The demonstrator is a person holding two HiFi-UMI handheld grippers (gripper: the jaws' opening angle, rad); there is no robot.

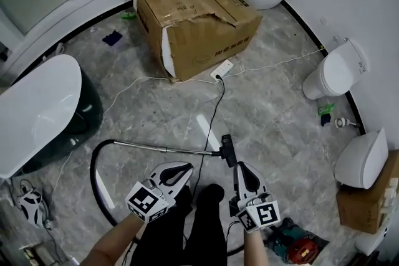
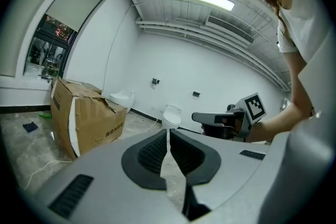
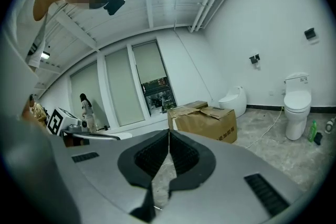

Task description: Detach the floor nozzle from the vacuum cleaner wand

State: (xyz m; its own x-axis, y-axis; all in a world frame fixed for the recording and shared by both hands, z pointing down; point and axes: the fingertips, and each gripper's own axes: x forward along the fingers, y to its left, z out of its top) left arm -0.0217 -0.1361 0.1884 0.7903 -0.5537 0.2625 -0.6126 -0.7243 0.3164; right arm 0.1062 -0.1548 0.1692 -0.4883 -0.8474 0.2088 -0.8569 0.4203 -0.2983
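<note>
The vacuum wand lay crosswise on the floor just ahead of both grippers. Its floor nozzle was nearest the right gripper, and the left gripper faced the tube. Both jaws were clenched and empty.

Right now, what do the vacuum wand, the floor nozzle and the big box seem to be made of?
Wand: likely metal, polished, judging by its thin silvery gleam.
Floor nozzle: probably black plastic, dull; too small to be sure.
Box: brown cardboard, matte, with torn, creased flaps.
</note>
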